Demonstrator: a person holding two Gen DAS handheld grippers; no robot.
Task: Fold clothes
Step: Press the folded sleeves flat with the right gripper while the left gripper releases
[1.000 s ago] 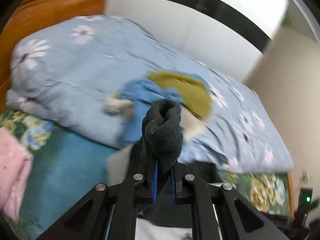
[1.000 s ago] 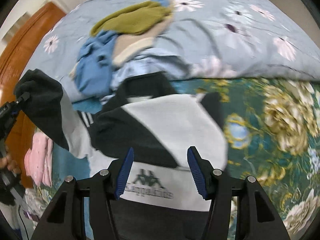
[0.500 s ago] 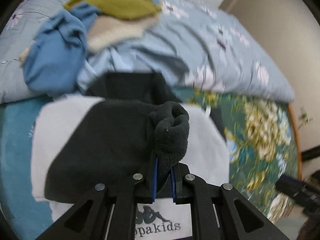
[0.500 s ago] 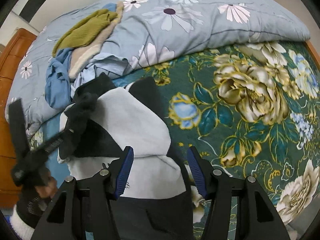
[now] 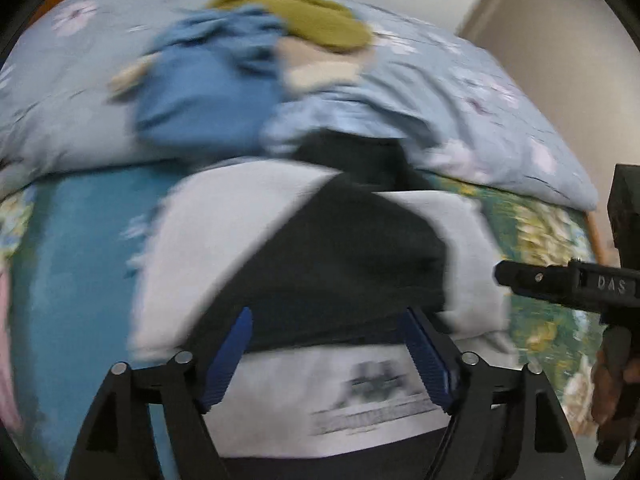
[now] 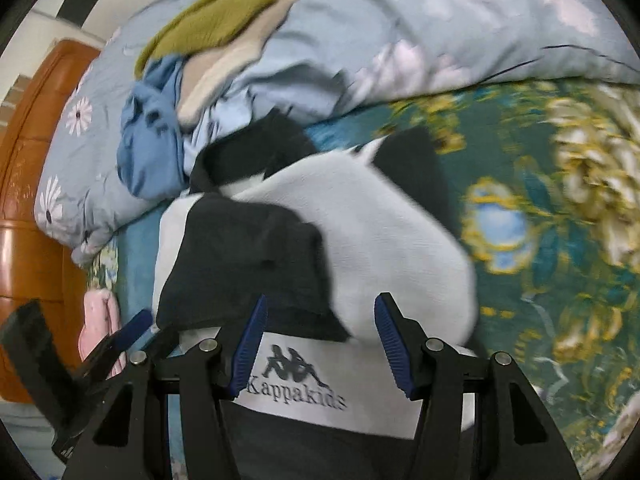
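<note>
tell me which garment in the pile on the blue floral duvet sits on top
The olive-green knit garment tops the pile. The cream garment lies under its edge, and the crumpled blue garment hangs lower, toward the duvet's front edge.

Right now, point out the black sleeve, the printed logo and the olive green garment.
Black sleeve [image 6: 248, 256], right wrist view, mid-fabric.
Printed logo [image 6: 294, 368], right wrist view, the twin figures.
Olive green garment [image 6: 212, 26], right wrist view, its centre.

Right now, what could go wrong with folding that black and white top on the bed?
The black sleeve, just let go as the left gripper opened, lies loosely across the sweatshirt and might slide off. The pile of clothes on the duvet sits close behind, so the collar could tangle with it.
</note>
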